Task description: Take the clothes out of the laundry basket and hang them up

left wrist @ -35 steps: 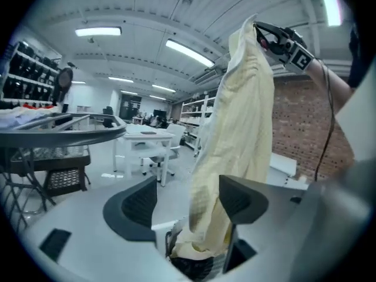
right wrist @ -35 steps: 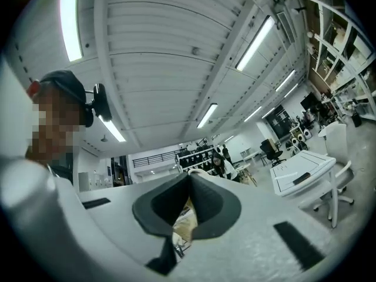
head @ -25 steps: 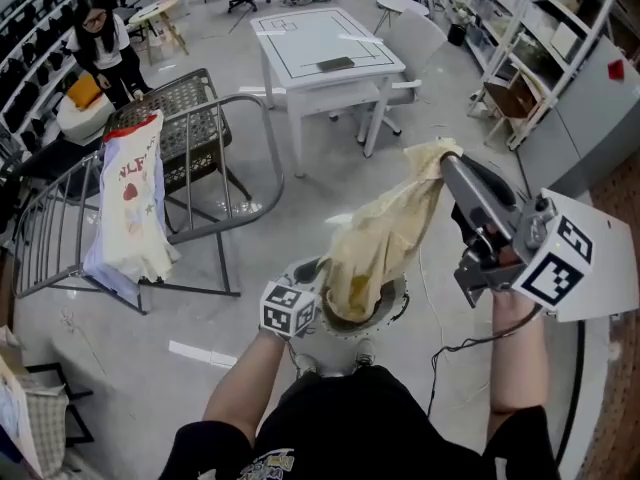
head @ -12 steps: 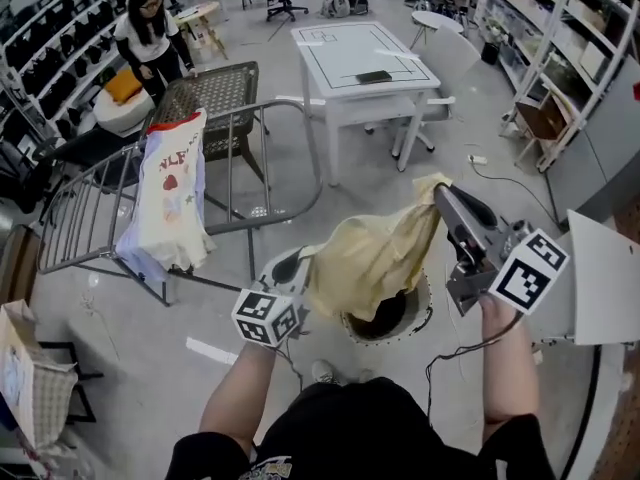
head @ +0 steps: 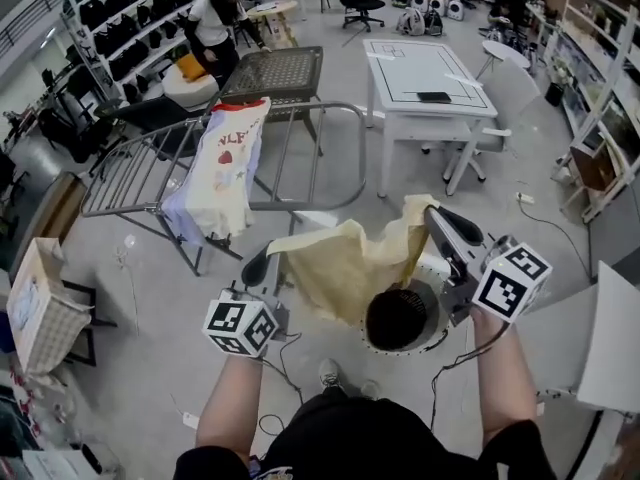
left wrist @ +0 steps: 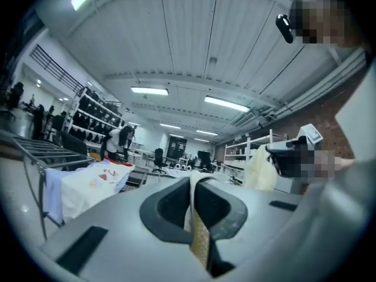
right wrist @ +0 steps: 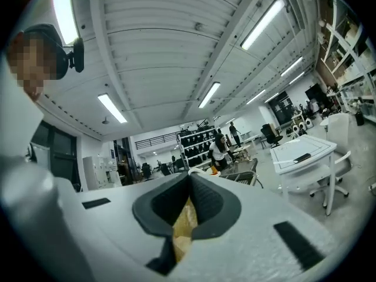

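A pale yellow garment [head: 345, 263] hangs spread between my two grippers above the round white laundry basket [head: 432, 333]. My left gripper [head: 268, 256] is shut on its left corner, and the cloth [left wrist: 198, 228] shows pinched between the jaws in the left gripper view. My right gripper [head: 428, 218] is shut on the other corner, with yellow fabric [right wrist: 183, 222] caught between its pads. The grey drying rack [head: 300, 138] stands ahead to the left, with a white printed shirt [head: 225, 168] draped over it. Something dark [head: 397, 318] lies inside the basket.
A white table [head: 425, 73] with a chair stands beyond the basket. A person [head: 215, 18] is at the back left by dark shelving. A paper bag [head: 40, 303] sits on a stand at the left. Shelves [head: 600, 88] line the right side.
My left gripper rose from the basket's rim and swung left, pulling the yellow garment out wide. The right gripper came down a little. The view turned toward the rack.
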The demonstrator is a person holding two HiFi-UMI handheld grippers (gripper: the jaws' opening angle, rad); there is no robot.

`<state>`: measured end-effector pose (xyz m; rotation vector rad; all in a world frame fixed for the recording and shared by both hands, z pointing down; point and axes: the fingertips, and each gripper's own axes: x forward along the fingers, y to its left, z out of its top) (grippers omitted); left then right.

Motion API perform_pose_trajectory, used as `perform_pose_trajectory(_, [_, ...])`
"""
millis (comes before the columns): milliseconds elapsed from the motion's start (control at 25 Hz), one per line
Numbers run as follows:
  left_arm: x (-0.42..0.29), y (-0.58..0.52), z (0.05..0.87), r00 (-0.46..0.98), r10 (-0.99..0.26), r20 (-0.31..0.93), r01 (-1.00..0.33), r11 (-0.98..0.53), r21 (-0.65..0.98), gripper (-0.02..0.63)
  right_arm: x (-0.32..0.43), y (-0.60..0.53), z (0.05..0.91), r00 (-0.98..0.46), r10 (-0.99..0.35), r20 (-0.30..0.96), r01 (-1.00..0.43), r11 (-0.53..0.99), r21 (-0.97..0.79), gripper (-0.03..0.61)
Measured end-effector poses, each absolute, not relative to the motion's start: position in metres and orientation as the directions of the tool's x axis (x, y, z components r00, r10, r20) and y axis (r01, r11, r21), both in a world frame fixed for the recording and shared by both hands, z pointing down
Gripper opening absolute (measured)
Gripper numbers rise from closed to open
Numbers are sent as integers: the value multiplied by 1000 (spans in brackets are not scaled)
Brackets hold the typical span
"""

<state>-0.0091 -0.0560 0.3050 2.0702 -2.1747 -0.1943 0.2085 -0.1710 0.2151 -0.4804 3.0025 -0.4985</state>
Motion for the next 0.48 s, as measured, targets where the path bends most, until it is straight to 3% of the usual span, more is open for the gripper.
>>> perform_pose_trajectory(480, [-108, 127, 264, -515, -857, 13, -854, 514, 83, 9, 89, -82, 246, -999, 32, -16, 35, 908, -417, 12])
